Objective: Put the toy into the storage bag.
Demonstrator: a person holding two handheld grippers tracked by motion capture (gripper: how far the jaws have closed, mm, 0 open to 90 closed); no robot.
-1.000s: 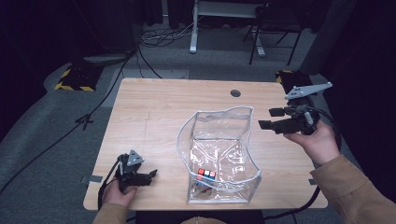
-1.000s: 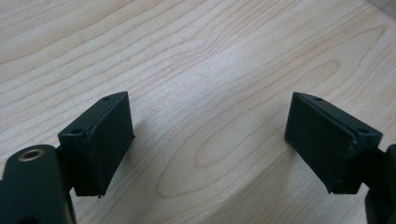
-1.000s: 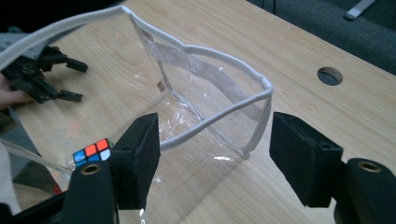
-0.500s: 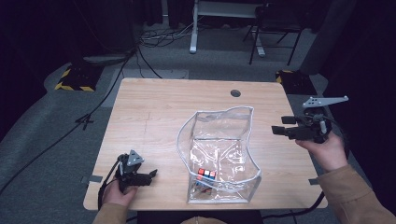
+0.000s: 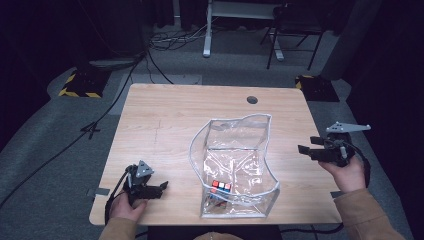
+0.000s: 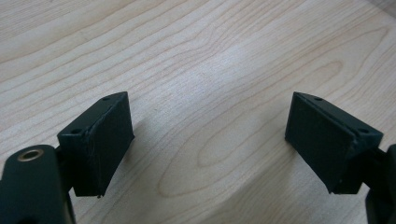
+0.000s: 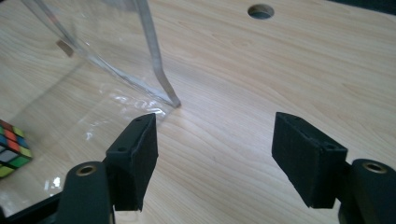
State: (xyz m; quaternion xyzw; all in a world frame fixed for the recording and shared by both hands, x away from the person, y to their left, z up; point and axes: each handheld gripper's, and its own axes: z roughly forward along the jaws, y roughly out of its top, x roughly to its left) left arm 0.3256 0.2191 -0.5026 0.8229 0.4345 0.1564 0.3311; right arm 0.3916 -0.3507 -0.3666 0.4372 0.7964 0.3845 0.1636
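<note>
A clear plastic bag (image 5: 235,165) stands open on the wooden table (image 5: 165,125), with a colourful puzzle cube (image 5: 221,187) inside near its front. The same cube (image 7: 11,147) shows through the bag's clear wall (image 7: 93,51) in the right gripper view. My right gripper (image 5: 307,145) hovers at the table's right edge, open, pointing left toward the bag with nothing between its jaws. My left gripper (image 5: 162,187) rests low at the front left of the table, open over bare wood (image 6: 210,116).
A round cable hole (image 5: 252,99) sits in the table's far right part. Beyond the table are cables (image 5: 165,40), desk legs (image 5: 206,30) and a chair (image 5: 295,30) on grey floor. A yellow-black striped block (image 5: 77,82) lies at the left.
My right gripper has dropped from above the table's far right corner and come nearer, toward the front, now level with the bag's side. The left gripper has stayed put.
</note>
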